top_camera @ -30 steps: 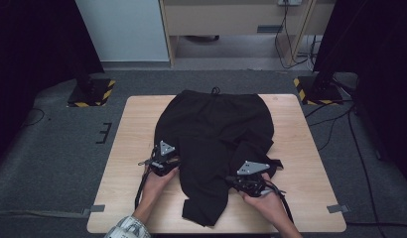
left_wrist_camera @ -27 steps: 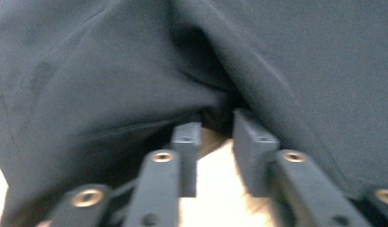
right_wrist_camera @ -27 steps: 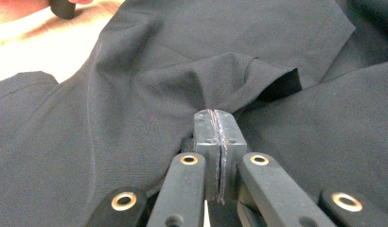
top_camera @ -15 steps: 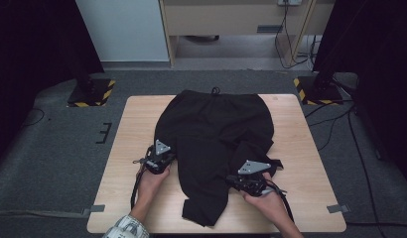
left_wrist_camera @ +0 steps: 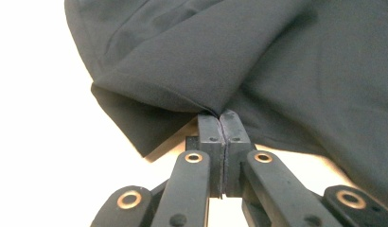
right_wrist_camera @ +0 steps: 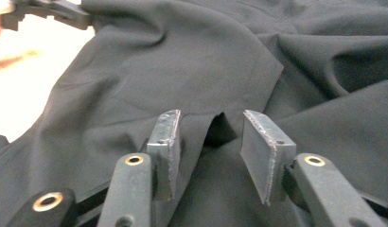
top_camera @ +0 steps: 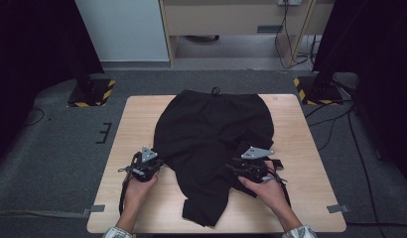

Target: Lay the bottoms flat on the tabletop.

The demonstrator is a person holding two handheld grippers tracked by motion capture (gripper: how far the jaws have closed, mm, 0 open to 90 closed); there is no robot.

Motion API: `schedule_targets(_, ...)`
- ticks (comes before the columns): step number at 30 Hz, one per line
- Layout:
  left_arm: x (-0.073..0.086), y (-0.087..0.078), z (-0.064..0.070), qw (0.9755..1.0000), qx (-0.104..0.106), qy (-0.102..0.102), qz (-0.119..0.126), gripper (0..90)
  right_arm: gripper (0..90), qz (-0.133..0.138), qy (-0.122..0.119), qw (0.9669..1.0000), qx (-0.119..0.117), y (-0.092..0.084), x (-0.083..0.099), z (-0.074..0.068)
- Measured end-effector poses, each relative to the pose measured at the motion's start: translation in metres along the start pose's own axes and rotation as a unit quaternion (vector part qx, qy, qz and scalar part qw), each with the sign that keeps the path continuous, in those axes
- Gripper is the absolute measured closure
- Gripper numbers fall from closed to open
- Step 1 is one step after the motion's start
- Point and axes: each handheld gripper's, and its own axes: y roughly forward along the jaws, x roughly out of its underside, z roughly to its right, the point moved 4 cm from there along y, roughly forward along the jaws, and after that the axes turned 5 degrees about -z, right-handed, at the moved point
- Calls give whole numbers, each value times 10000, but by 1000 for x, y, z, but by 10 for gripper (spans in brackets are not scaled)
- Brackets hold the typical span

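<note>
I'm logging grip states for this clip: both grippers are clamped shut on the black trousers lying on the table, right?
Not quite. In the left gripper view the left gripper is shut on the black trousers, but the right gripper view shows the right gripper open, its jaws apart over the fabric. The trousers do lie on the table.

No readable text, label, brand, number or sign appears on anything here.

Even overhead light fell on the table (top_camera: 142, 119), while both sides of the room sat nearly black. In the gripper views the tabletop blew out white, and the black cloth (left_wrist_camera: 286, 61) stayed sharp.
</note>
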Motion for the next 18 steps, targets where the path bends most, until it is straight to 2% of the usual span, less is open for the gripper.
schedule_targets(3, 5, -4, -2, 10000, 19, -9, 20, 886, 517, -174, -55, 9998, -59, 13, 0, -2)
schedule_targets(4, 6, -5, -3, 10000, 10, -8, 35, 885, 545, -265, -66, 9996, -107, 18, 0, -5)
schedule_targets(7, 6, -7, -4, 9999, 53, -59, 140, 880, 771, -506, -332, 9979, -215, 26, 4, -13)
schedule_targets(8, 6, -7, -4, 9999, 53, -59, 140, 878, 771, -506, -332, 9979, -215, 26, 4, -13)
schedule_targets(9, 5, -7, -3, 9998, 24, -55, 165, 878, 821, -603, -397, 9971, -262, 28, 5, -16)
schedule_targets(10, 4, -7, -3, 9998, 5, -46, 175, 878, 887, -826, -525, 9947, -318, 32, 10, -22)
schedule_targets(14, 4, -7, -6, 9997, -83, -81, 195, 880, 890, -1019, -669, 9915, -456, 37, 15, -36)
schedule_targets(18, 3, -5, -15, 9992, -237, -211, 234, 880, 889, -1064, -740, 9887, -755, 43, 15, -55)
